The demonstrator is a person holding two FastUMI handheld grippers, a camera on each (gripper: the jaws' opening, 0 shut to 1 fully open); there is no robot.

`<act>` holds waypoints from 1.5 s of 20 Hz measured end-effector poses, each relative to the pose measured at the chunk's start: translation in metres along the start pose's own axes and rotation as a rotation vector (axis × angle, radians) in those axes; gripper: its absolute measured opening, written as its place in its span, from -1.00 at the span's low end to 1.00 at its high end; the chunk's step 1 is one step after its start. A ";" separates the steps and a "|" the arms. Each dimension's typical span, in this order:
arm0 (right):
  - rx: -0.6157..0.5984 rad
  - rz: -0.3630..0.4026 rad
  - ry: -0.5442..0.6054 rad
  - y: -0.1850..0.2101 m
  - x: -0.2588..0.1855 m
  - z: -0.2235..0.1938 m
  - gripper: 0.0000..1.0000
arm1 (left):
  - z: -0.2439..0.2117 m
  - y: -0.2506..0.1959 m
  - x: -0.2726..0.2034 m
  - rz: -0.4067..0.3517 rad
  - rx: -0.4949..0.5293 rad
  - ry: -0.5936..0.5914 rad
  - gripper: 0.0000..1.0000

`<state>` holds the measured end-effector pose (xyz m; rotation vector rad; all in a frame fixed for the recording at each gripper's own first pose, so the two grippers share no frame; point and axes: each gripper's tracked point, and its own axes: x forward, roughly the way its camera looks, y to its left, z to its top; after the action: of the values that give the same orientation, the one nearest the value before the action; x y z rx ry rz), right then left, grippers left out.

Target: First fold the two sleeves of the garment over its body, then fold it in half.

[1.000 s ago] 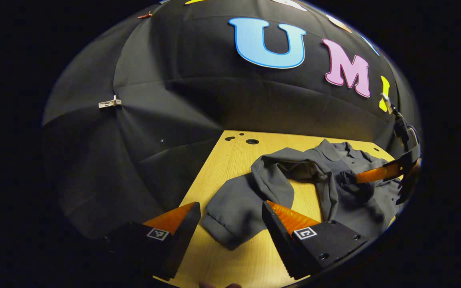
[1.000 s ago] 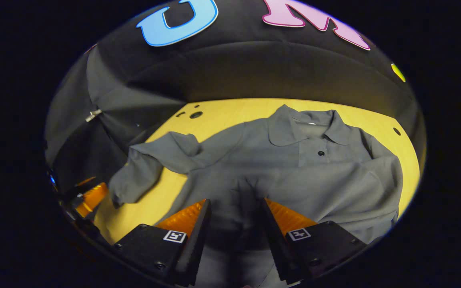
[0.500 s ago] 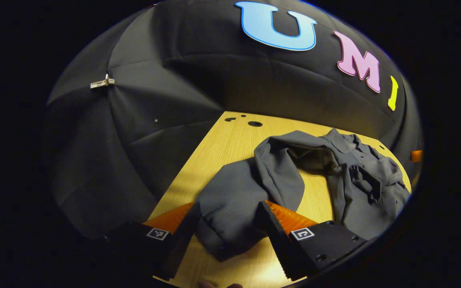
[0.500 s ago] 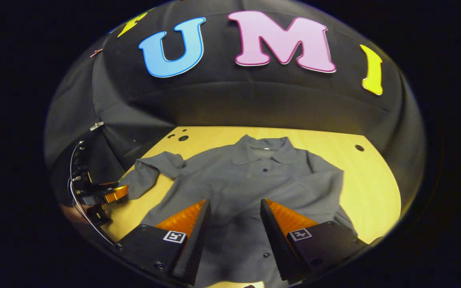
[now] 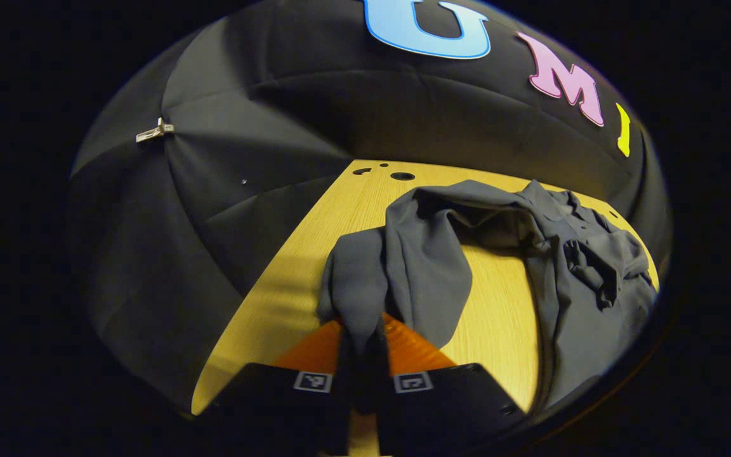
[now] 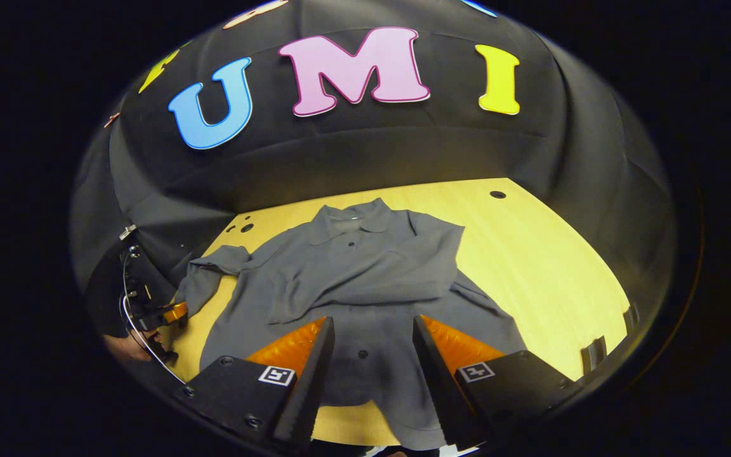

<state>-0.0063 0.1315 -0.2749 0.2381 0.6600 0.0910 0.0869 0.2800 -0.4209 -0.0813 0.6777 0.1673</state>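
a: left gripper (image 5: 362, 333)?
b: jaws closed tight on the cuff end of the sleeve (image 5: 365, 279), fabric pinched between both fingers. rest of the sleeve runs fwd from the tips, up to the shoulder.
a: and the garment (image 6: 359, 285)?
b: grey button-front shirt w/ collar, on the wood table (image 6: 543, 254). from the left gripper it's ahead and off to the right, bunched. other sleeve (image 6: 397, 279) lies folded across the body.
a: right gripper (image 6: 370, 349)?
b: fingers spread wide, nothing between them, hanging above the hem end of the shirt, collar at the far end. in right gripper view the left gripper (image 6: 172, 312) sits far left at the sleeve's cuff.
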 end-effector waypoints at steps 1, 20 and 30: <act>0.002 -0.002 -0.011 -0.007 -0.002 0.004 0.56 | 0.002 0.002 -0.003 0.018 -0.019 0.004 -0.67; 0.067 0.027 -0.128 -0.133 -0.029 0.054 0.58 | 0.242 -0.132 -0.178 -0.009 0.228 -0.491 -0.87; 0.099 0.007 -0.119 -0.213 -0.043 0.043 0.57 | 0.208 -0.342 -0.176 -0.269 0.257 -0.434 -0.86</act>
<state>-0.0121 -0.0895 -0.2689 0.3384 0.5462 0.0509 0.1420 -0.0523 -0.1420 0.1091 0.2459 -0.1601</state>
